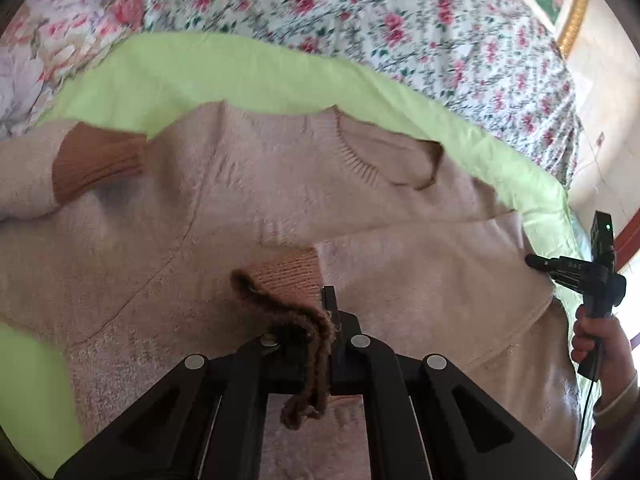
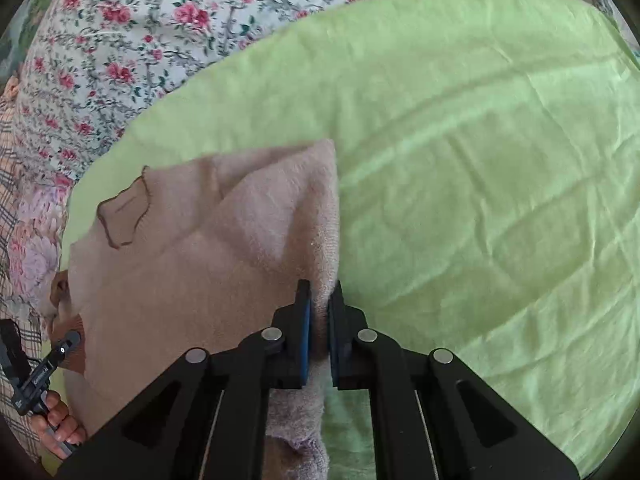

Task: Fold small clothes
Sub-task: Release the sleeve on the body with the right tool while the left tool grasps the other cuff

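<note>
A pale pink knit sweater (image 1: 248, 200) lies spread on a light green cloth (image 1: 240, 76), neckline (image 1: 384, 156) toward the far side. My left gripper (image 1: 316, 320) is shut on the sweater's brown ribbed cuff (image 1: 288, 280), holding that sleeve end over the sweater body. The other brown cuff (image 1: 96, 164) lies at the left. In the right wrist view my right gripper (image 2: 319, 300) is shut on the sweater's side edge (image 2: 320, 216), next to the green cloth (image 2: 480, 160). My right gripper also shows in the left wrist view (image 1: 536, 262), at the sweater's right edge.
A floral bedspread (image 1: 400, 20) lies beyond the green cloth, with a floral pillow (image 1: 48, 48) at the far left. A gold picture frame (image 1: 572, 20) and a pale wall are at the far right. A plaid fabric (image 2: 12, 208) lies at the left edge.
</note>
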`<state>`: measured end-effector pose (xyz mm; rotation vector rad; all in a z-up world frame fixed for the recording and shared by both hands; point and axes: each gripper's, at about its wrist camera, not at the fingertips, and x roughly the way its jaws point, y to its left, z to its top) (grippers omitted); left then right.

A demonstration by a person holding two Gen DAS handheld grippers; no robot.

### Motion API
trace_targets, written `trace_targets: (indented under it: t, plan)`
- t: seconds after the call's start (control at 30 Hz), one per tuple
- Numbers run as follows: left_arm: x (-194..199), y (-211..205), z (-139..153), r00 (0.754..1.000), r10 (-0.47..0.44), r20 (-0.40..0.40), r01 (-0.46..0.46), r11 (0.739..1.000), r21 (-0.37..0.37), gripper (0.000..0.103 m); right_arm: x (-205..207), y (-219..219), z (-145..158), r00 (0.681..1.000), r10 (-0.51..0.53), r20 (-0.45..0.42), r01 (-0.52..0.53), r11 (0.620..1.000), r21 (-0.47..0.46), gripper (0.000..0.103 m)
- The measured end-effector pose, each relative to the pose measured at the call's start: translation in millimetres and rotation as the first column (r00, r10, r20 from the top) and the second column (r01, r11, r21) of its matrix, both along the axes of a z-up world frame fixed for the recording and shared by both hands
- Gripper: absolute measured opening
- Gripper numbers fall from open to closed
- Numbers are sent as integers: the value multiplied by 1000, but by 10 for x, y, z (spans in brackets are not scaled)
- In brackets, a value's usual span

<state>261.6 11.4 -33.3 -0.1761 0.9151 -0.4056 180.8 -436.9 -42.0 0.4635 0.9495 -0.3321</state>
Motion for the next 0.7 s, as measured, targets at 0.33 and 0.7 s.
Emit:
trace_targets:
  t: [0.33, 0.7]
  plan:
    - [-101, 170, -18, 1000, 10, -10, -10, 1000, 15, 6, -284, 416, -16, 997, 71, -23, -72, 995, -71, 25]
    - [-429, 681, 421, 992, 77, 104, -93, 982, 162, 48, -738, 956, 442, 976, 142, 166, -158, 984, 86, 59]
